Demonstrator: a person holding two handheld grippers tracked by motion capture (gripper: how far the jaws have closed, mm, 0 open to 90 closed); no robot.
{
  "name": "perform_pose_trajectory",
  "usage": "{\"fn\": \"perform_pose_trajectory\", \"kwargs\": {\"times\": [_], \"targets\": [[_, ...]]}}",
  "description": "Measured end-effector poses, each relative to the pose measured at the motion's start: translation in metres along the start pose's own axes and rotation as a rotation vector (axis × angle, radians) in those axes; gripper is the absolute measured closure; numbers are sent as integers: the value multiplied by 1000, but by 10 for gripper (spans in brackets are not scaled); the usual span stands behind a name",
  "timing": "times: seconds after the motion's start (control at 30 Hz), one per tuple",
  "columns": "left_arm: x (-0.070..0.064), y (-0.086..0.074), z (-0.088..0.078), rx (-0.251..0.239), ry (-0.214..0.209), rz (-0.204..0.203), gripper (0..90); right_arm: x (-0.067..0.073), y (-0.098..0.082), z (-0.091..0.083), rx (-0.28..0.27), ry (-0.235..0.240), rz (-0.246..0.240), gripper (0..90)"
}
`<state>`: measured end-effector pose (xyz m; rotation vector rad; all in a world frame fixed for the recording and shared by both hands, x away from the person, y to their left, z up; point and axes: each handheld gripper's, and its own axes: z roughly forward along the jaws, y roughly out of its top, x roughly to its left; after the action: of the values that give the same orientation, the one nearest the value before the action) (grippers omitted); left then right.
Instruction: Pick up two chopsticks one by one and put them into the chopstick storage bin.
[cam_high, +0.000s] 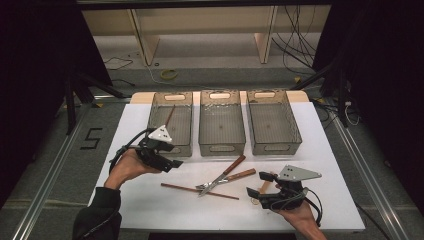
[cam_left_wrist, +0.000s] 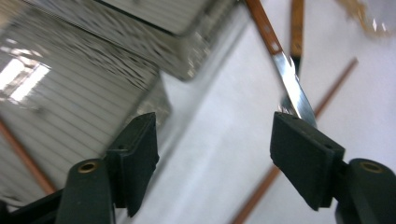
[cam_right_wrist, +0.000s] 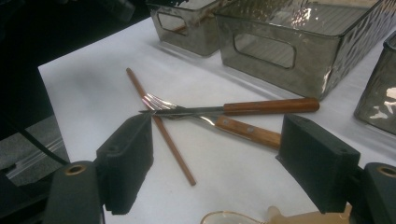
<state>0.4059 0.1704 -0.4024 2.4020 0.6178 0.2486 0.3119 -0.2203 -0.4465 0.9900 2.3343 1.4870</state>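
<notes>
White sheeting covers the surface (cam_high: 150, 210), and 3 smoked plastic bins stand in a row along its far edge; the left bin (cam_high: 172, 122) already holds 1 brown chopstick leaning on its wall. Your left tongs (cam_high: 172, 159) hang just in front of that bin with the jaws wide apart and nothing between them. Your right tongs (cam_high: 260, 192) rest near the front right of the surface, also gaping and empty, with a small wooden-handled piece (cam_high: 265, 186) right beside them. What is left to sort sits in the middle: a second chopstick (cam_high: 200, 191) lying flat, with a knife (cam_high: 227, 170) and a fork (cam_high: 230, 179) crossed over it. That overlap looks like your main risk. If you pinch the chopstick where the blade and tines cover it, you will likely drag the cutlery along or flick it off the sheet. A thin round stick can also roll out from flat pads, so take it near its free left end. Watch the bin's near wall too: a low sweep of the left tongs could shove it out of line.
</notes>
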Motion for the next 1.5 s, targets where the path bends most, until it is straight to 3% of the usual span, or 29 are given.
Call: {"fn": "perform_pose_trajectory", "kwargs": {"times": [0.2,0.37,0.5,0.63,0.77,0.9,1.1,1.5], "targets": [[-13,-3,8,70,-37,76,294,0,0,0,2,1,-4,270],[-19,-4,19,165,-61,143,318,1,0,1,7,5,-8,270],[-23,-3,24,196,-84,148,331,1,0,1,6,5,-8,270],[-24,-4,30,241,-97,184,365,2,0,0,7,5,-12,270],[-25,-6,36,278,-103,180,402,2,0,0,9,6,-15,270],[-26,-7,40,317,-112,209,454,2,0,0,6,4,-18,270],[-28,-7,47,344,-149,223,518,2,0,0,7,2,-18,270],[-28,-11,61,384,-175,233,614,2,0,-1,6,2,-18,270]]}}
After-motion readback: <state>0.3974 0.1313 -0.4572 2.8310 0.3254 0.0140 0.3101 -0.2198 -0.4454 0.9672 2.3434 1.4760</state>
